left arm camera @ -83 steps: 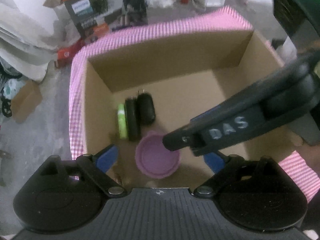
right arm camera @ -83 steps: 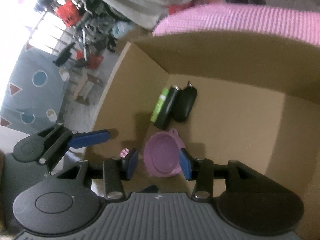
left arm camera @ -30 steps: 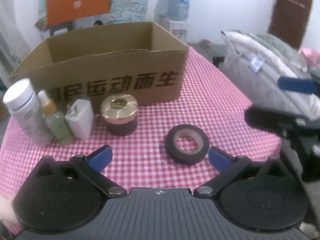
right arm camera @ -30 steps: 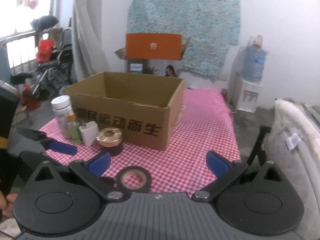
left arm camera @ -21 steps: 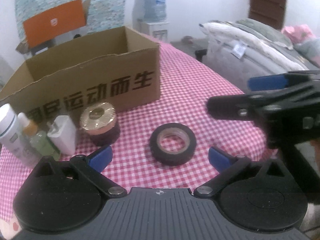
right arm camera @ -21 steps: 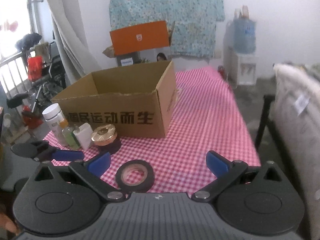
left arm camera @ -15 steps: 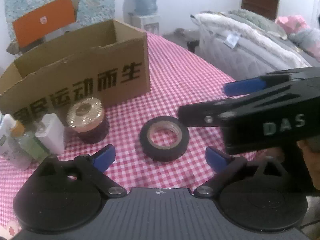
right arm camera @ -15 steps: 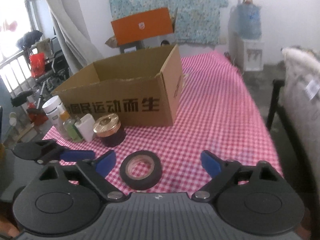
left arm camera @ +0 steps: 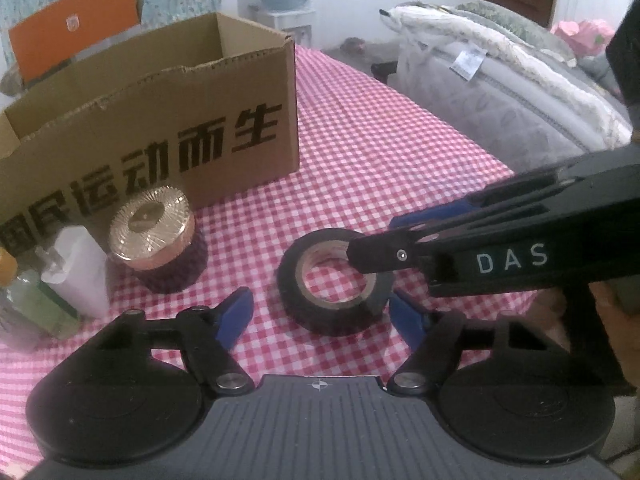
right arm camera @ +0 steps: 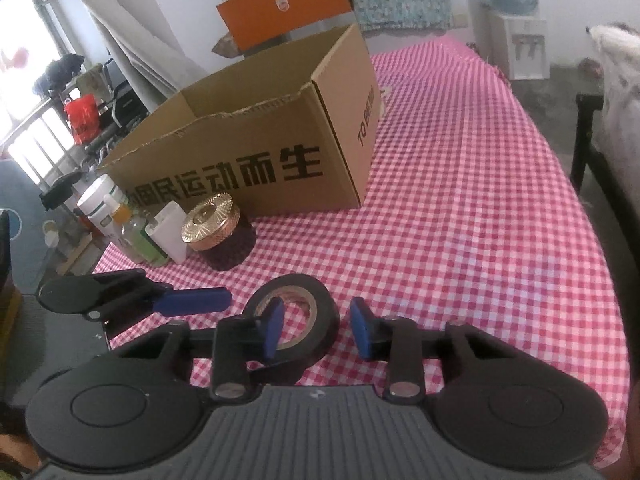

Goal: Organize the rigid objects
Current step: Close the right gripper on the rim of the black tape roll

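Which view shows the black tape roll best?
The left wrist view: the tape roll lies nearly whole, only the right gripper crossing its far rim. In the right wrist view a blue finger covers part of it.

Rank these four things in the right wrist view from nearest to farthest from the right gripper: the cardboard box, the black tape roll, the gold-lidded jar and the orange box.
1. black tape roll: between the fingers of the right gripper.
2. gold-lidded jar: ahead, to the left.
3. cardboard box: directly behind the jar.
4. orange box: beyond the table, by the wall.
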### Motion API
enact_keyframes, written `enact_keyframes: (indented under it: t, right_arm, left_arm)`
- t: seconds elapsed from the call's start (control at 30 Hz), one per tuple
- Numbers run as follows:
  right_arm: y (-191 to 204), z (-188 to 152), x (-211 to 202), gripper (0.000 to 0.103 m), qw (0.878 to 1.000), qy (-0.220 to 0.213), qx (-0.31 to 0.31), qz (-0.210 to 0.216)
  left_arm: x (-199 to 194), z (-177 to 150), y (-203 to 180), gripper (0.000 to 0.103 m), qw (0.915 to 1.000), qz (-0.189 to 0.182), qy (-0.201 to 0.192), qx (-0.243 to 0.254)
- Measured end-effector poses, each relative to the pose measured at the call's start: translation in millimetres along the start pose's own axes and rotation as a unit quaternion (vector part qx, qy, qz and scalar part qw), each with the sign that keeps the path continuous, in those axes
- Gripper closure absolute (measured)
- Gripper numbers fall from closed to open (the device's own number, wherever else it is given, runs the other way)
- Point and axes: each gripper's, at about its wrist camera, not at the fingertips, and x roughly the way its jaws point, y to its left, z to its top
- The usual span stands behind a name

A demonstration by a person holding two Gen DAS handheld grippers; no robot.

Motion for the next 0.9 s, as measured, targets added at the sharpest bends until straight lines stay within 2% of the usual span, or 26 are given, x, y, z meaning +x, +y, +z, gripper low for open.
enact_keyframes:
  t: [0.17, 0.4, 0.53, 0.7, 0.9]
  right_arm:
    - [-3.3, 0.8, 7.5, 0.076, 1.0, 0.019, 0.008, 0.013]
    - [2.8, 7.1, 18.1, 0.076, 0.999, 0.03, 0.005, 0.033]
    - [10.6, 11.4, 27.2, 0.076, 0.998, 0.035, -0.004, 0.045]
    - [16.6, 14.1, 32.4, 0.076, 0.998, 0.037, -0.014, 0.046]
    - [4.8, 17.9, 37.0, 0.077, 0.997, 0.041, 0.01, 0.059]
  left_arm:
    - [-1.2, -0.8, 3.3, 0.041, 0.9997, -0.02, 0.0, -0.011]
    - [-8.0, -4.8, 13.0, 0.042, 0.9995, -0.005, -0.002, -0.031]
    - [-14.4, -6.3, 24.2, 0.042, 0.9989, 0.005, -0.007, -0.047]
    - [-15.4, -6.3, 30.5, 0.035, 0.9986, 0.013, -0.004, -0.052]
    - [-7.4, -6.1, 29.4, 0.031, 0.9989, 0.014, 0.009, -0.045]
